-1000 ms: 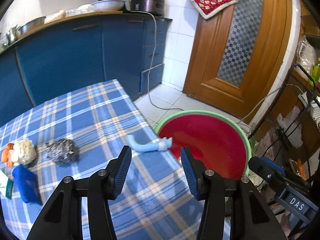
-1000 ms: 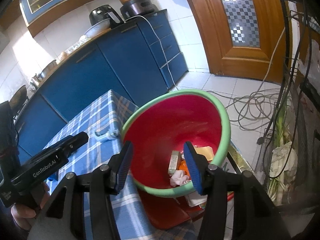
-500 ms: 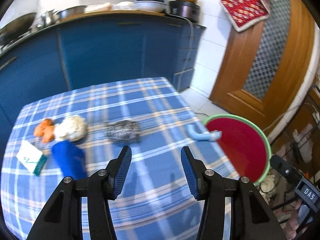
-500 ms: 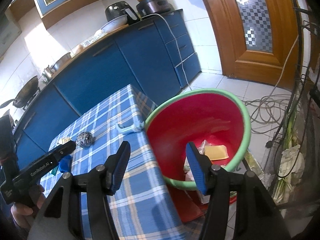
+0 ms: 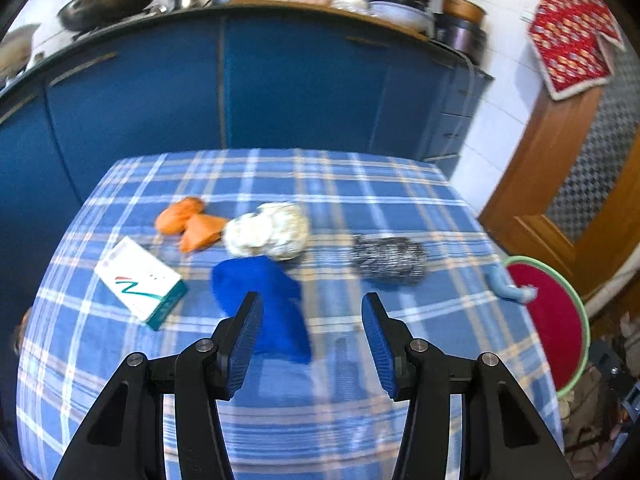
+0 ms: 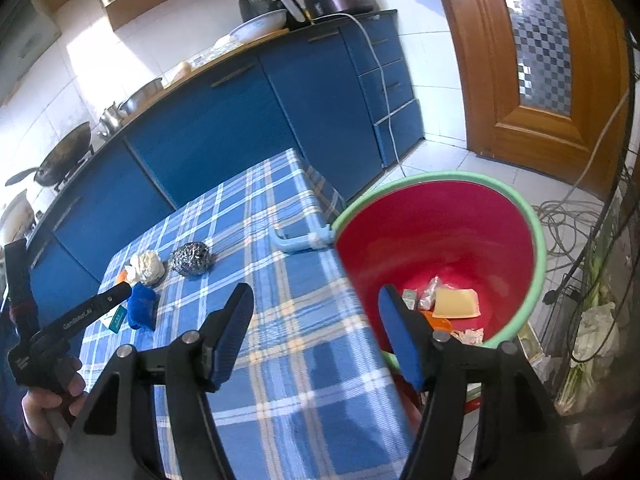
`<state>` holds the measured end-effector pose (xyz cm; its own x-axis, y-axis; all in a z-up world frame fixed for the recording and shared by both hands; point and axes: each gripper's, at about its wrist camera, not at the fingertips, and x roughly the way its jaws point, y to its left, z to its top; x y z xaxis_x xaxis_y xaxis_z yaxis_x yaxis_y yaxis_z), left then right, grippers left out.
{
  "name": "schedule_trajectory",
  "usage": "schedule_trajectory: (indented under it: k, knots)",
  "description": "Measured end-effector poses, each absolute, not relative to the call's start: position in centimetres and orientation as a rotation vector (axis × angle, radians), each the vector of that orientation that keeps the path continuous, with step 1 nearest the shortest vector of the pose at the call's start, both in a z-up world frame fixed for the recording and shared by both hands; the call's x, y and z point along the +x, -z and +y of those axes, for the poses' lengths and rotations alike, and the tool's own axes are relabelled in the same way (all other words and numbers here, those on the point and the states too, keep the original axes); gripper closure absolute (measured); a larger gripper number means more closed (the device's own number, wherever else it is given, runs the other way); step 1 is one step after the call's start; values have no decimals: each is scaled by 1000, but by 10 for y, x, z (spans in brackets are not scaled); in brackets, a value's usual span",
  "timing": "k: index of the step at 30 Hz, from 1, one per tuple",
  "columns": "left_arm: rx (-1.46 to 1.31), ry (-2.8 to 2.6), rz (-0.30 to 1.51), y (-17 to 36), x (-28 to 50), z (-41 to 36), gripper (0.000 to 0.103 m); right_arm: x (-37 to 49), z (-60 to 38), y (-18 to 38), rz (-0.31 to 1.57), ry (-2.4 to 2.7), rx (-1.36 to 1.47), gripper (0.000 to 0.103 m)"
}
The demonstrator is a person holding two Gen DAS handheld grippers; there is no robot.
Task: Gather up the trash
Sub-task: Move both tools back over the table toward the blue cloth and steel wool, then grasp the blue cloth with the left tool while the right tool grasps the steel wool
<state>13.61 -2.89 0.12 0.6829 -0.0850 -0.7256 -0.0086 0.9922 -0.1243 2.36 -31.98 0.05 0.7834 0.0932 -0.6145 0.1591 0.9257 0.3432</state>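
Progress check, trash collection. Red bin [image 6: 440,240] with green rim sits off the worktop [image 6: 280,340] edge, ahead and to the right of the right gripper [image 6: 316,334]. Its bottom already holds some pieces: a yellowish flat piece, an orange scrap, crumpled wrappers. Part of the job looks done.

Left on the worktop, seen ahead of the left gripper [image 5: 312,340]:
- blue cloth-like lump [image 5: 264,300], just beyond the left finger, nearest
- white crumpled wad [image 5: 268,232], further ahead, touching the blue lump's far edge
- orange peel pieces [image 5: 188,224], beside the wad, to the left
- small white-and-teal box [image 5: 140,280], left of the fingers
- steel scourer [image 5: 388,260], ahead and right of the right finger
- pale blue tube piece [image 5: 508,286], far right at the worktop edge, next to the bin

Six items outstanding by this count; judgement: less than half done.

Fingers: the left gripper's stand apart, nothing between them, above the cloth. The right gripper's also stand apart and empty; its jaws have just been opening further, nothing between them.

Likely next pick for the left: the blue lump, being closest. Left view is motion-blurred, so fine detail is unsure.
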Motion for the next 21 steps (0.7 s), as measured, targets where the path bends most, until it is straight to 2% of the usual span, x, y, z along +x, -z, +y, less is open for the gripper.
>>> schedule_trajectory:
  k: [21]
  knots:
    - [-197, 25, 900, 40, 166, 0, 50, 96, -243, -1, 756, -97, 264, 31]
